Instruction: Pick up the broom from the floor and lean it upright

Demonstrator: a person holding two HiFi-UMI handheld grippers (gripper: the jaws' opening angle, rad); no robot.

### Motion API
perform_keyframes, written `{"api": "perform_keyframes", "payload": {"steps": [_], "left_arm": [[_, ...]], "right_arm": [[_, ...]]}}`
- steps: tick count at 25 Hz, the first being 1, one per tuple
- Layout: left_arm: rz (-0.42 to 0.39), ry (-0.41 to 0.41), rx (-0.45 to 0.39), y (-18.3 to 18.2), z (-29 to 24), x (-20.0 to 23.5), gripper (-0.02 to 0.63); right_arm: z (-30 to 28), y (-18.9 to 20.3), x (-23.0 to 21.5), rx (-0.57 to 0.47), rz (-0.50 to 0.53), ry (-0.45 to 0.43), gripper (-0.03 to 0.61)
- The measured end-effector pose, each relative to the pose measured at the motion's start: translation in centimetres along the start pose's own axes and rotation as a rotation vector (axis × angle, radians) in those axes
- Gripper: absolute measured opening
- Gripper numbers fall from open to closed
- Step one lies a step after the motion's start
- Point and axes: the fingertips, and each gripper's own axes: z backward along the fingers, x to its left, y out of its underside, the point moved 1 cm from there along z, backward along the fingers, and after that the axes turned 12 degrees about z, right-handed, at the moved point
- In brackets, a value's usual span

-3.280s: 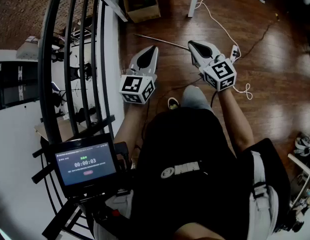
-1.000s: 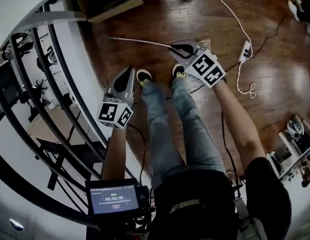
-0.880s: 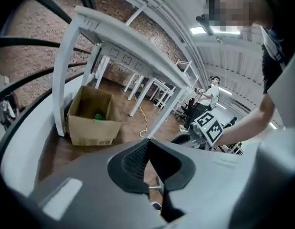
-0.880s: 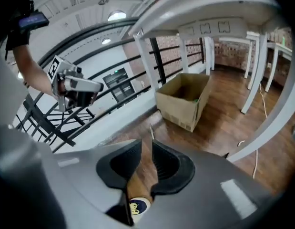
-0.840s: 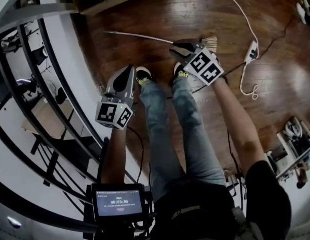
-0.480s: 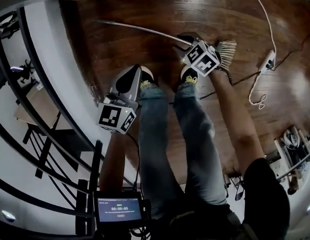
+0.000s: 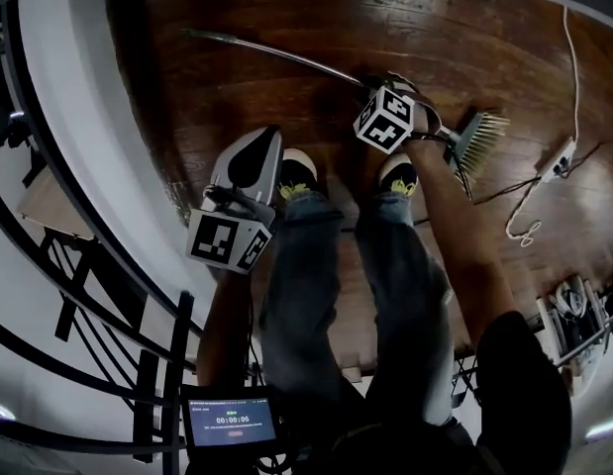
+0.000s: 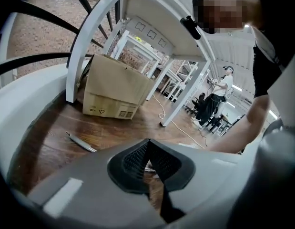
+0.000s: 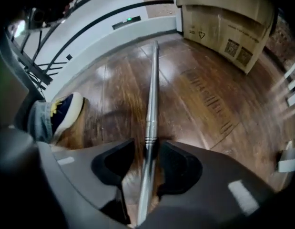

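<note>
The broom lies flat on the wood floor, its metal handle (image 7: 276,55) running up-left and its straw bristles (image 7: 479,137) at the right. My right gripper (image 7: 397,89) points steeply down over the handle near the bristle end. In the right gripper view the handle (image 9: 152,89) runs between my right gripper's (image 9: 147,147) jaws, which have just been opening and do not press on it. My left gripper (image 7: 266,139) hangs shut and empty beside the person's left leg. Its pads (image 8: 137,163) meet, and the handle's far end (image 8: 80,142) lies on the floor ahead.
The person's shoes (image 7: 298,171) stand just behind the handle, one of them (image 9: 66,109) left of the right jaws. A cardboard box (image 8: 114,94) sits under a white table (image 8: 183,97). A power strip (image 7: 559,161) with white cable lies right. A black railing (image 7: 49,236) curves along the left.
Both grippers have sunk toward the floor as the person bent over. The right gripper tipped downward, opened and came down astride the handle. The broom has not moved.
</note>
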Motion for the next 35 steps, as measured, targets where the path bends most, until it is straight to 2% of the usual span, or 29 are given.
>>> {"api": "perform_keyframes", "payload": {"steps": [1,3,7,13,18,23,28,31,32,33,34,35], "left_arm": [[0.005,-0.005,-0.008,-0.2,0.0,0.2,0.014],[0.016,-0.008,-0.024,-0.7,0.3,0.3,0.014],[0.034,-0.007,-0.033,-1.6,1.1,-0.7,0.014],[0.043,0.025,-0.069,-5.7,3.4,-5.5,0.014],[-0.02,0.089,-0.094,-9.6,5.5,-11.1,0.014],[-0.089,0.151,-0.138,-13.0,6.8,-15.0,0.014],[-0.123,0.171,-0.203,-15.6,8.6,-18.0,0.014],[-0.188,0.247,-0.216,-16.4,9.7,-21.8,0.015],[-0.211,0.275,-0.209,-16.5,9.9,-23.2,0.042],[-0.231,0.296,-0.199,-16.6,10.0,-24.5,0.134],[-0.249,0.313,-0.191,-16.6,10.0,-25.6,0.155],[-0.268,0.332,-0.185,-16.6,10.0,-26.7,0.211]], "right_arm": [[-0.4,0.1,-0.2,0.018,0.01,0.024,0.116],[-0.5,0.3,-0.4,0.033,-0.006,0.057,0.088],[1.3,0.1,-0.8,0.019,-0.048,0.09,0.08],[11.0,-1.9,-1.6,-0.108,-0.097,0.144,0.078],[20.2,-2.9,-0.6,-0.213,-0.103,0.182,0.075],[26.7,-3.6,1.0,-0.33,-0.079,0.205,0.075],[31.6,-4.6,2.4,-0.441,-0.015,0.209,0.077],[34.4,-5.1,3.5,-0.486,0.035,0.208,0.077],[35.2,-5.2,3.8,-0.495,0.047,0.207,0.077],[35.9,-5.3,4.2,-0.501,0.058,0.206,0.077],[36.6,-5.3,4.5,-0.507,0.069,0.204,0.078],[37.0,-5.3,4.8,-0.51,0.08,0.202,0.078]]}}
